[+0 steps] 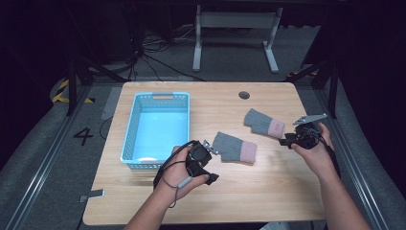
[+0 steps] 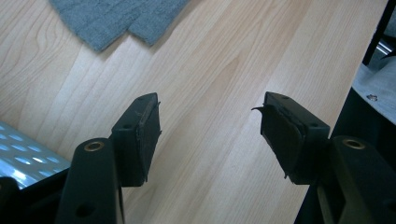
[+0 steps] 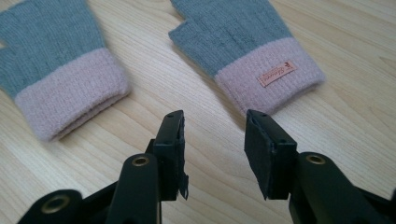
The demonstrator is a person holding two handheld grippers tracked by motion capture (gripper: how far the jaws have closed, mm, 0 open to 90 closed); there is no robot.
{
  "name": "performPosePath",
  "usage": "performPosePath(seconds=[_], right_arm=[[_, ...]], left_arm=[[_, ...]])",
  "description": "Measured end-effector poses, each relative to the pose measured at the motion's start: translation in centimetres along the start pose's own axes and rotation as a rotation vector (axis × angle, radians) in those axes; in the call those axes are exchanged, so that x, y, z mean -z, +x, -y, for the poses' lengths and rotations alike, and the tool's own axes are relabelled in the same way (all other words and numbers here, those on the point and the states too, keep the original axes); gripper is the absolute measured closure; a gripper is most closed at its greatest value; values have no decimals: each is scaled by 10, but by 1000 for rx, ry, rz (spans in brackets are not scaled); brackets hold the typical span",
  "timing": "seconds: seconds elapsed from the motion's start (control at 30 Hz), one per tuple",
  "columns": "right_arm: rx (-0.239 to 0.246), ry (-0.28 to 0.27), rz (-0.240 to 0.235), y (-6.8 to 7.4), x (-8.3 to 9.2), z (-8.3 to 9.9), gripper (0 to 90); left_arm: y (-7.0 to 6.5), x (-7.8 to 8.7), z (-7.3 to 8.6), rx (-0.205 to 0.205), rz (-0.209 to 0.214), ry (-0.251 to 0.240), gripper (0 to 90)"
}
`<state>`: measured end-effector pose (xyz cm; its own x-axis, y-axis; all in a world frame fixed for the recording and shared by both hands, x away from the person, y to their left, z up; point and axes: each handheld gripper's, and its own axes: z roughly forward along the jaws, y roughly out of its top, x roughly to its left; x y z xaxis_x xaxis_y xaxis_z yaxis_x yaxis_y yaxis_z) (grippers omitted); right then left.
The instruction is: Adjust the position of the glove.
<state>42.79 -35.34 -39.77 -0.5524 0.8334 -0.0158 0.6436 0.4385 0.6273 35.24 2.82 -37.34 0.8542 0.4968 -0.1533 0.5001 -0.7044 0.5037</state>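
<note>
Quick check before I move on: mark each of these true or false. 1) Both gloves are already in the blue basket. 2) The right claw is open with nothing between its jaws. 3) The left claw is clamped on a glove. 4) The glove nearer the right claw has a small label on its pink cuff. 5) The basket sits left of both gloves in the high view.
1) False. Both the near glove and the far glove lie on the table, outside the blue basket.
2) True. The right claw is open over bare wood.
3) False. The left claw is open and holds nothing.
4) True. The label sits on the far glove's cuff.
5) True.
</note>
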Motion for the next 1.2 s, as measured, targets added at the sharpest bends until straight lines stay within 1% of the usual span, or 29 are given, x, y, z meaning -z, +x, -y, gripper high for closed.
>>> performPosePath(seconds=[0.1, 0.17, 0.27, 0.3, 0.33, 0.47, 0.6, 0.63, 0.8, 0.87, 0.9, 0.93, 0.97, 1.1, 1.13, 1.17, 1.2], right_arm=[[1, -9, -2, 1, 2, 0, 579], [5, -16, -12, 2, 3, -1, 569], [15, -16, -22, 6, 1, -2, 567], [20, -16, -35, 7, 0, -3, 567], [29, -19, -51, 9, -1, -6, 566], [75, -39, -79, 20, -3, -17, 553], [99, -46, -108, 33, -7, -28, 543], [112, -43, -118, 36, -10, -32, 543], [139, -29, -170, 52, -24, -44, 543], [161, -20, -179, 59, -30, -49, 543], [167, -16, -189, 62, -33, -52, 543], [179, -8, -203, 68, -40, -56, 539], [179, -8, -203, 68, -40, -56, 539], [208, 14, -224, 78, -55, -62, 518], [228, 30, -240, 85, -63, -64, 526], [228, 30, -240, 85, -63, -64, 526], [242, 40, -252, 90, -68, -65, 528]], left_arm=[[1, 0, 0, -3, 0, 2, 383], [0, 0, -1, 4, 4, -4, 381], [1, 0, -2, -7, 6, 1, 376], [1, 1, -1, -4, 7, 2, 374], [1, 0, -1, -2, 7, 3, 373], [2, 1, 0, -1, 5, 8, 368], [2, 2, 0, -1, 6, 10, 365], [2, 2, 0, 1, 6, 8, 364], [5, 3, 0, 5, 6, 6, 364], [5, 4, 1, 5, 8, 5, 364], [5, 4, 1, 12, 9, 2, 364], [6, 4, 1, 12, 9, 0, 362], [6, 4, 1, 12, 9, -2, 362], [7, 3, 1, 16, 9, 0, 359], [8, 3, 1, 11, 12, 5, 358], [8, 3, 0, 10, 13, 5, 358], [7, 3, 0, 8, 11, 6, 356]])
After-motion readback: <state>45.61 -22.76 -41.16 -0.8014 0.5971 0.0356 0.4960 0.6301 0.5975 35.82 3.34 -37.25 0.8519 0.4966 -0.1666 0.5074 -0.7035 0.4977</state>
